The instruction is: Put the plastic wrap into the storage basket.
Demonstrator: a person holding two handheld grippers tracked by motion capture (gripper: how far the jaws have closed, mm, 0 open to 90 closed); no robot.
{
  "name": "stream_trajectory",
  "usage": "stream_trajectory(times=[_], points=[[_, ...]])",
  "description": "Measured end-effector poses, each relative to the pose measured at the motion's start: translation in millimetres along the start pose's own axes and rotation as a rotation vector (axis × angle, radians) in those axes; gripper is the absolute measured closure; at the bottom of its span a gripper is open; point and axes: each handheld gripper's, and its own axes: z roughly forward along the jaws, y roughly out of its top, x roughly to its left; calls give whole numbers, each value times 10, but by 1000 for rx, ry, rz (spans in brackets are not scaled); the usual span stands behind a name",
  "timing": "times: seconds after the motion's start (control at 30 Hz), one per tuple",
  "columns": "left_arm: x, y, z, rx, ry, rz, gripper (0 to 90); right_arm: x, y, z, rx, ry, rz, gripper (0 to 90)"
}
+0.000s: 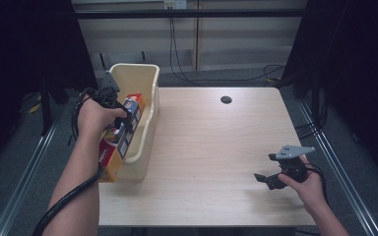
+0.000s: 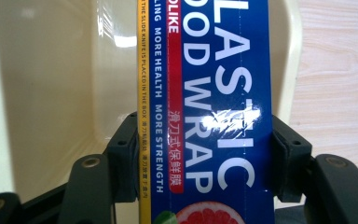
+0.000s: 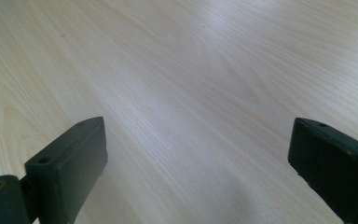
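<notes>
Pale wood-grain surface (image 1: 211, 147) lies under my right tongs (image 1: 268, 180), spread and empty. My left tongs (image 1: 123, 125) pinch the plastic wrap box (image 2: 209, 112) inside the cream bin (image 1: 145, 125); grey floor, black curtains beyond.

Printed in white on the blue face of the plastic wrap box (image 2: 214, 116): "PLASTIC FOOD WRAP", partly cut off, plus "MORE HEALTH MORE STRENGTH", Chinese characters on a red strip, and, along the yellow edge, "THE SLIDE KNIFE IS PLACED IN THE BOX".
</notes>
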Motion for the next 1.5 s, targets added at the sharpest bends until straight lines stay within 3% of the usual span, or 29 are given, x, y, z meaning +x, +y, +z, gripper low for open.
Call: stream_trajectory(times=[0.23,0.9,1.0,1.03,1.1,1.13,1.27,1.4,1.5], points=[[12,12,68,12,-8,-8,406,2,0,2,0,-4,-2,44],[-8,84,204,25,21,-24,403,2,-7,18,6,8,-6,44],[9,100,216,52,24,3,402,6,-8,21,9,9,-5,44],[-8,96,236,41,22,-17,401,7,-7,19,11,5,-5,44],[5,105,231,58,23,0,401,8,-7,19,11,5,-6,44],[-4,110,251,55,27,-16,401,8,-7,19,11,5,-5,44],[2,125,274,66,30,-9,400,6,-8,21,12,5,-6,44],[11,144,294,65,25,-39,398,6,-12,29,15,8,-9,44],[24,152,296,71,24,-33,398,6,-12,28,14,8,-9,44]])
